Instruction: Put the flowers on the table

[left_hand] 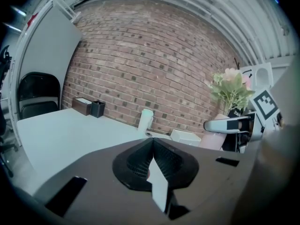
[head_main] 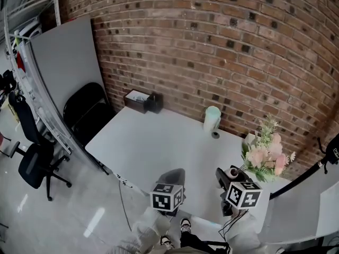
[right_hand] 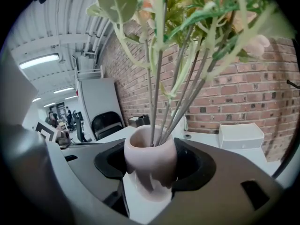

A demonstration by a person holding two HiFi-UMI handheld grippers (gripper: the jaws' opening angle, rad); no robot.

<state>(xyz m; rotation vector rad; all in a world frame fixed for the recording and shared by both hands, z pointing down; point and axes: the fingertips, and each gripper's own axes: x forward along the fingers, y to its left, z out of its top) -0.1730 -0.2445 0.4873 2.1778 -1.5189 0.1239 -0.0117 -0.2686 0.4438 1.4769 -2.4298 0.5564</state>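
Note:
A bunch of pink and peach flowers (head_main: 263, 153) with green leaves stands in a small pink vase (head_main: 233, 171) over the front right part of the white table (head_main: 159, 142). My right gripper (head_main: 229, 179) is shut on the vase. In the right gripper view the vase (right_hand: 150, 165) fills the gap between the jaws, and the stems (right_hand: 161, 93) rise out of it. Whether the vase rests on the table I cannot tell. My left gripper (head_main: 173, 173) hovers at the table's front edge, shut and holding nothing. Its jaws meet in the left gripper view (left_hand: 152, 149).
A white-green cylinder (head_main: 212, 119) and a small round object (head_main: 215, 135) stand by the brick wall. A brown box (head_main: 135, 100) and a black cup (head_main: 154, 103) sit at the far left corner, a white box (head_main: 250, 138) at the right. A black folding chair (head_main: 87, 112) stands left of the table.

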